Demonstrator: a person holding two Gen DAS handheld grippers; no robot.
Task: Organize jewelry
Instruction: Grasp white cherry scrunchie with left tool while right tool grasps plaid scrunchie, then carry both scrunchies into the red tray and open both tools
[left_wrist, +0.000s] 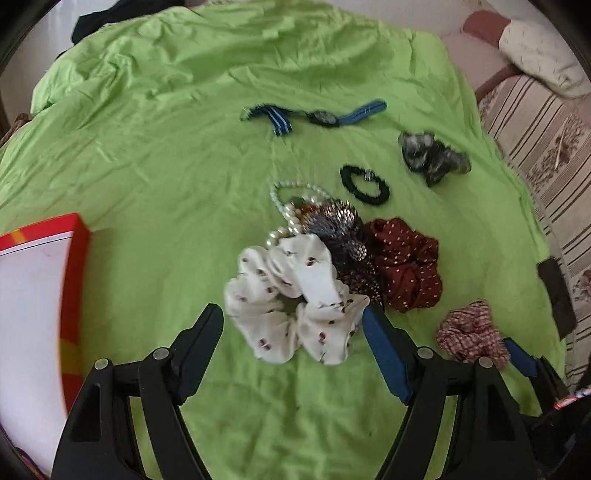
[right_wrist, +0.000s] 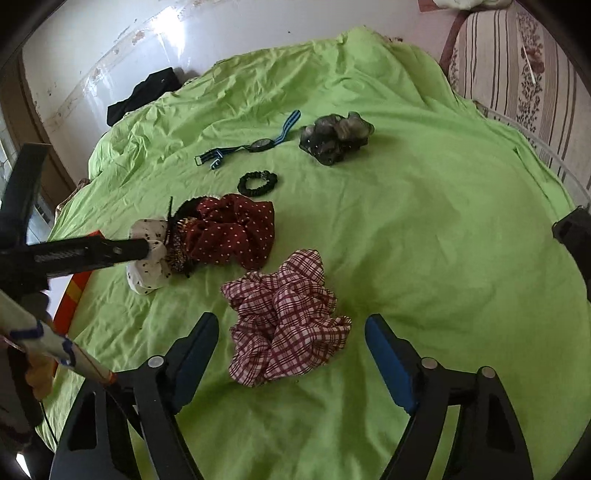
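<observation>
On a green sheet lie a white floral scrunchie, a pearl bracelet, a dark sequined piece, a maroon dotted scrunchie, a black hair tie, a grey scrunchie, a blue-strapped watch and a plaid scrunchie. My left gripper is open, its jaws on either side of the white scrunchie. My right gripper is open, its jaws on either side of the plaid scrunchie.
A red and white box stands at the left edge of the sheet. A striped floral mattress shows at the right, and a black cloth lies at the far edge. A dark object lies at the right border.
</observation>
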